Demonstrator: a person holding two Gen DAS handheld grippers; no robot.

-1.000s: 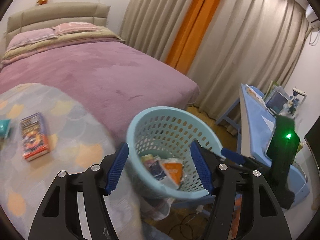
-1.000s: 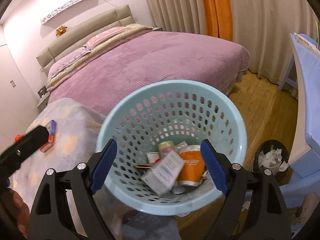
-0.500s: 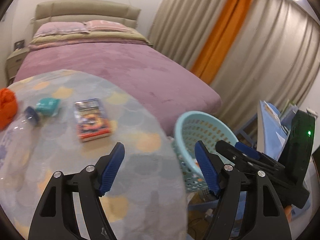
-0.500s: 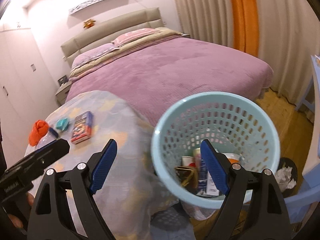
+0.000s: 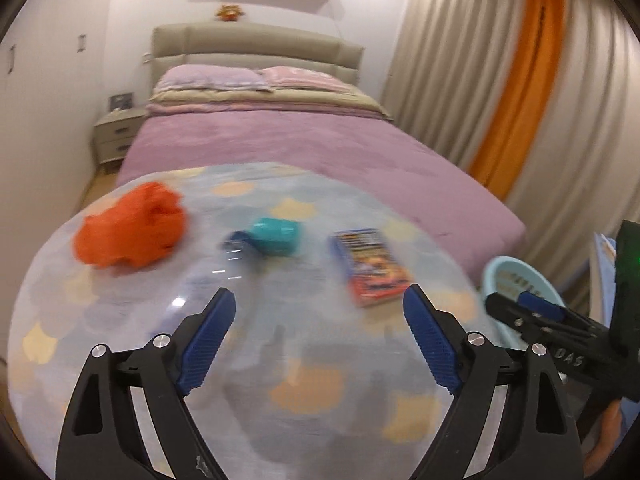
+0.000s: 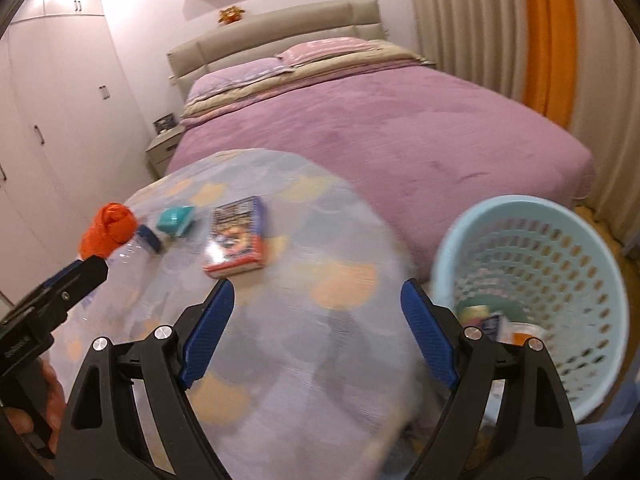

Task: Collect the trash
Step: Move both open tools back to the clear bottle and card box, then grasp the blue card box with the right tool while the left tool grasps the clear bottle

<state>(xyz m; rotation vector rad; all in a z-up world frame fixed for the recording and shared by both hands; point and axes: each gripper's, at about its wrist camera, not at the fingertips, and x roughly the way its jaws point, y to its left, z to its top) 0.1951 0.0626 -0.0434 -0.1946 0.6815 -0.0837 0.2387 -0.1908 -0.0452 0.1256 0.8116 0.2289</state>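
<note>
**Both claws empty over the table, four pieces of trash left to collect**

A round table [image 5: 320,380] with a pale cloth printed in blue and yellow patches fills the lower half of both wrist views. Behind it stands a bed [image 5: 320,152] with a purple cover.

The left gripper [image 5: 318,340] hovers above the near part of the table. Its blue-padded jaws have just been opening and now stand wide apart with nothing between them. The right gripper [image 6: 318,332] also gapes wide and empty, near the table's right edge.

The trash lies in a rough row across the far side of the table. Farthest left is a crumpled orange bag [image 5: 130,230]. Just beside it lies a clear plastic bottle [image 5: 224,264] with a dark blue cap, hard to see against the cloth. A small teal box [image 5: 276,236] sits touching or nearly touching the bottle's cap end. Set a little apart to the right is a flat, colourful carton [image 5: 370,266].

A light blue perforated basket [image 6: 532,300] stands off the table's right edge, lower than the tabletop, and already holds several discarded items.

Likely risks from here: the see-through bottle may roll or slip from the pads if pinched off-centre. Reaching for it could also nudge the teal box. The soft bag may snag only partly and drag. A carry across the table could drop short of the basket.
</note>
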